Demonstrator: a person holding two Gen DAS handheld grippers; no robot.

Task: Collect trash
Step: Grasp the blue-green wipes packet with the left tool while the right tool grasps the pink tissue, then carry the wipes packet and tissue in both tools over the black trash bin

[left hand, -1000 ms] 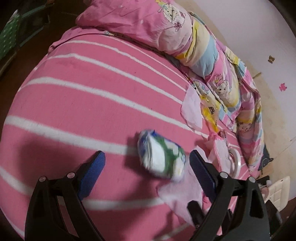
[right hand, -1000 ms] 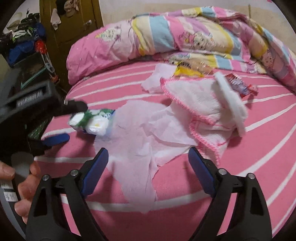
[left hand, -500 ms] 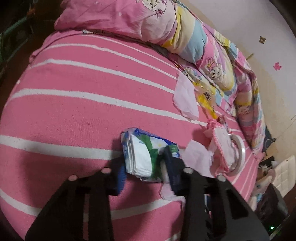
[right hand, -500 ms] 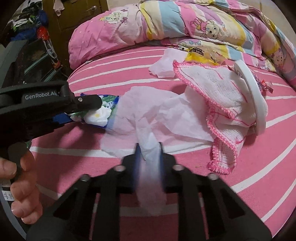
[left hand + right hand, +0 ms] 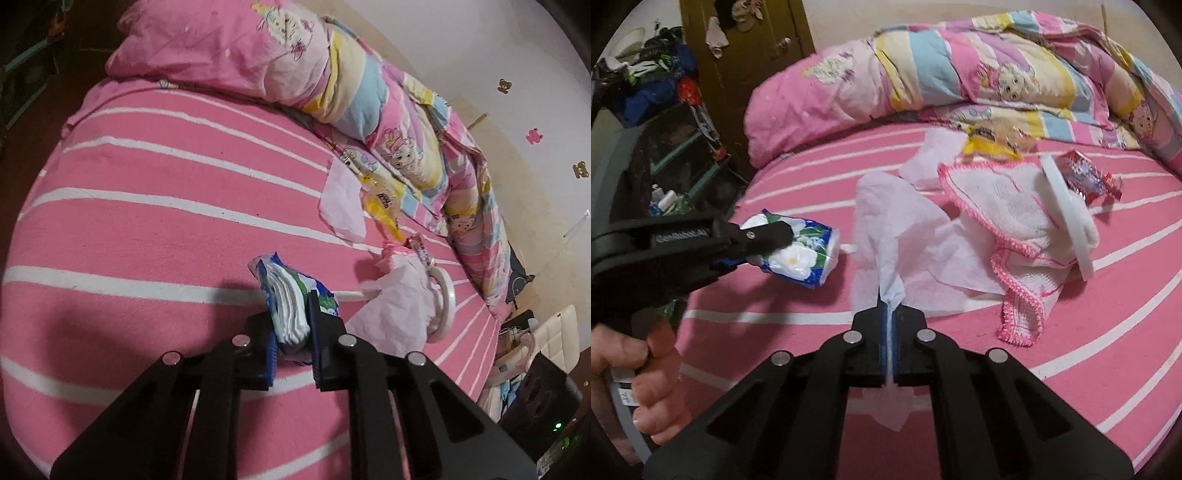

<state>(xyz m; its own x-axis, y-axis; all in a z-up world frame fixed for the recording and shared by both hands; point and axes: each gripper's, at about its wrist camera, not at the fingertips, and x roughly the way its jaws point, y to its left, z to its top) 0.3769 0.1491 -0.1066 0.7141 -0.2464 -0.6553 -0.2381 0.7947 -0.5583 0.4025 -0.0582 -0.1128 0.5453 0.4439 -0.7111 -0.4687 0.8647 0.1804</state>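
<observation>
A: Pink-and-white striped bed sheet fills both views. What has the left gripper got?

B: Blue, green and white plastic tissue pack, squeezed between the blue pads, jaws closing in on it. From the right wrist view the pack sits in that gripper, lifted just clear of the sheet, shadow under it.

A: Right gripper?

B: Fully closed, pinching a thin crumpled white tissue sheet. A strip runs down between the pads; the rest trails forward onto the bed.

A: Touching anything?

B: Its far edge lies against the white knitted cloth with pink crochet trim, which has a white plastic ring on it.

A: Other trash?

B: Second white tissue further back, yellow crinkly wrapper just beside it, red foil wrapper behind the ring. All near the rolled cartoon-print quilt.

A: Person?

B: Only a hand on the left gripper's handle, at the frame's left edge.
</observation>
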